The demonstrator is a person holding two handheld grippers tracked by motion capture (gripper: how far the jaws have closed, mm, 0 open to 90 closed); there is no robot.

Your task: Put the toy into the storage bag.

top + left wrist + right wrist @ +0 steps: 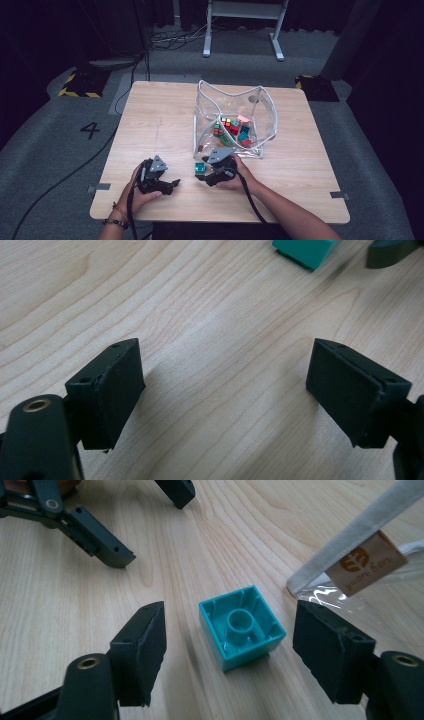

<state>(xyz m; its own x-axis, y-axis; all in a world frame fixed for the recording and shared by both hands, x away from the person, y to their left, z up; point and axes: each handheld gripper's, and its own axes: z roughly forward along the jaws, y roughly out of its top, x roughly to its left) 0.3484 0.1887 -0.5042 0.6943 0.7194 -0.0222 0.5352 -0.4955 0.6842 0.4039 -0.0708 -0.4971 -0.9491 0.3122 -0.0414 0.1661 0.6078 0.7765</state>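
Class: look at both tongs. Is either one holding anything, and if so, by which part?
Nothing is held. The right tongs stand open around the teal brick without touching it; the left tongs are open over bare table.

A clear plastic bag point(235, 117) of coloured blocks point(232, 131) stands open on the wooden table point(160, 125).

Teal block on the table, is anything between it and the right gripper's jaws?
Nothing visible. The teal block lies hollow side up on bare wood between the right gripper's open jaws, untouched. The clear bag's corner lies just beyond, outside that gap.
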